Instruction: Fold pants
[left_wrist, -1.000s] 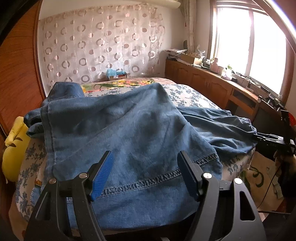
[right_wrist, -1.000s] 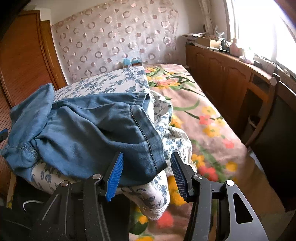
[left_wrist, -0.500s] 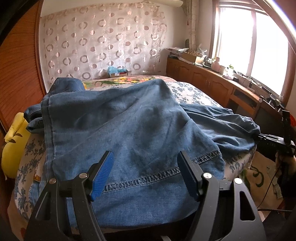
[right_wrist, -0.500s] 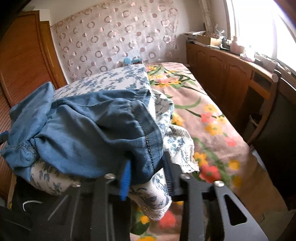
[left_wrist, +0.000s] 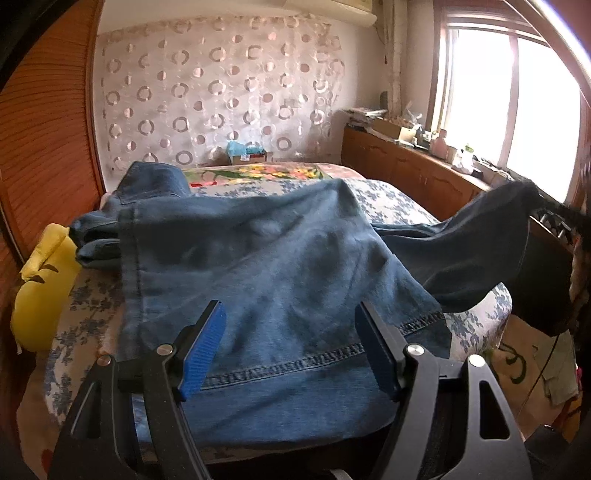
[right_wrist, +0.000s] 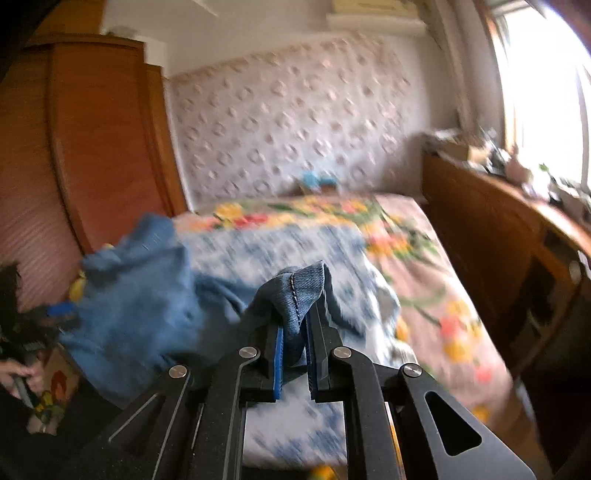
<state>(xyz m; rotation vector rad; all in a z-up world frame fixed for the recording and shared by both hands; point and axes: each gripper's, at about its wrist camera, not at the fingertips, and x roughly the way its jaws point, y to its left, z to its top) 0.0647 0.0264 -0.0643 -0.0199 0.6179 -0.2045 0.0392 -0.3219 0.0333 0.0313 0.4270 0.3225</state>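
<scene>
Two tongs, one pants. Left tongs (left_wrist: 290, 349) wide apart, nothing gripped — hem of pants (left_wrist: 258, 266) lies under them, spread on one bed (left_wrist: 388, 195). Right tongs (right_wrist: 295, 343) closing, pads clamp denim hem fold, lifted. Only left view shows yellow pillow (left_wrist: 44, 288); right view blurred.

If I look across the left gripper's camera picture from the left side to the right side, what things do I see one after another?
Wooden wardrobe → yellow cushion → blue jeans spread over the flowery bedding → the jeans corner lifted by the right gripper → wooden cabinets → bright window.
</scene>
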